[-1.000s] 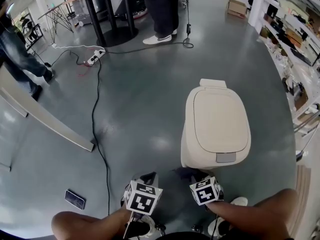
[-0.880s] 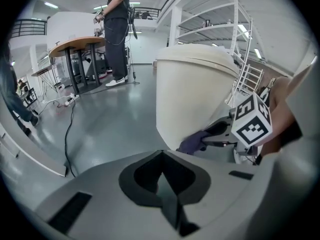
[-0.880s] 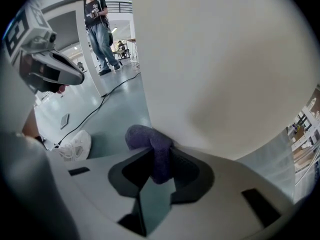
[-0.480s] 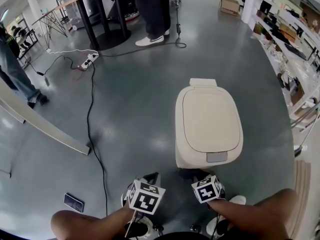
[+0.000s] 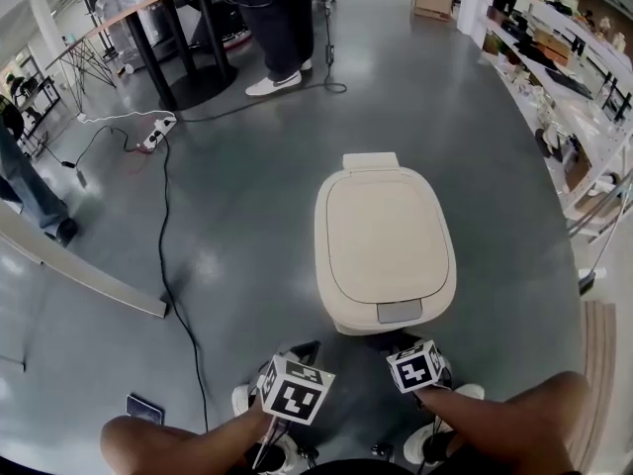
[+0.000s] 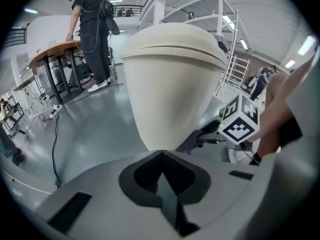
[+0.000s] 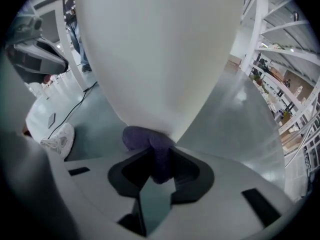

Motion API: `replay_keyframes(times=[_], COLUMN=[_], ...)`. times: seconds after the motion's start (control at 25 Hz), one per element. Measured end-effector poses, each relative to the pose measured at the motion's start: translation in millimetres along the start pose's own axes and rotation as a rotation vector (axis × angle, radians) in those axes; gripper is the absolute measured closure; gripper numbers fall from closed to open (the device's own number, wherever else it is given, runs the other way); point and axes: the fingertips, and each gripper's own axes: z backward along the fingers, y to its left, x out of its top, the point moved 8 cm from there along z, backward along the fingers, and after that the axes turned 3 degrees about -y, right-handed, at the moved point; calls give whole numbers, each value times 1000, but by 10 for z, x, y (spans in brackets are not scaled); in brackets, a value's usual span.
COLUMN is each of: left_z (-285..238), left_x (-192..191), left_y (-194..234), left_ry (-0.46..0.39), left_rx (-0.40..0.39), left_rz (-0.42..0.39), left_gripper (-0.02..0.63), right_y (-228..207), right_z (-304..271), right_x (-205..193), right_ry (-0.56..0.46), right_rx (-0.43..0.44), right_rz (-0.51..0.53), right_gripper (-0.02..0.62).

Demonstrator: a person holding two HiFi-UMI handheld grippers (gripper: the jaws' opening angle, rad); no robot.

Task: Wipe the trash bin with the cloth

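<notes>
Trash bin [image 5: 384, 236] shifted leftward; right claw [image 7: 156, 160] pinches cloth [image 7: 142, 136], partly hidden.

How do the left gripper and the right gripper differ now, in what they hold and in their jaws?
The right gripper is shut on a purple cloth; the left gripper holds nothing, its jaws together. The right gripper's cloth touches the lower wall of the trash bin; the left gripper only points at the bin. Both are low at the bin's front.
</notes>
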Motion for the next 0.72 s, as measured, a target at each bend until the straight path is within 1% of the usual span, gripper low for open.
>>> replay_keyframes(times=[0.16,0.28,0.36,0.48,0.6,0.72], left_z=[-36,-47,-30,10,72,165], left_x=[128,178,194,229,381,527], left_y=[-36,-81,-168,-319,-527,-730], left_ry=[-10,0,10,6,-33,-76], left_rx=[3,17,17,4,-26,-45], left_rz=[-10,3,10,2,-7,-30], left_gripper=[606,606,606,606,606,606], right_y=[-162,-221,-213,-139,-126,-213], right_z=[-33,-30,5,37,155,386], right_x=[-59,-61,-62,-18,0,-20], right_ry=[20,33,54,70,29,-53], right_rx=[-26,-22,-13,-14,-22,-24], right_rz=[-21,-19,-18,-61,-77,-33], right_gripper=[501,502,500,500,501,500])
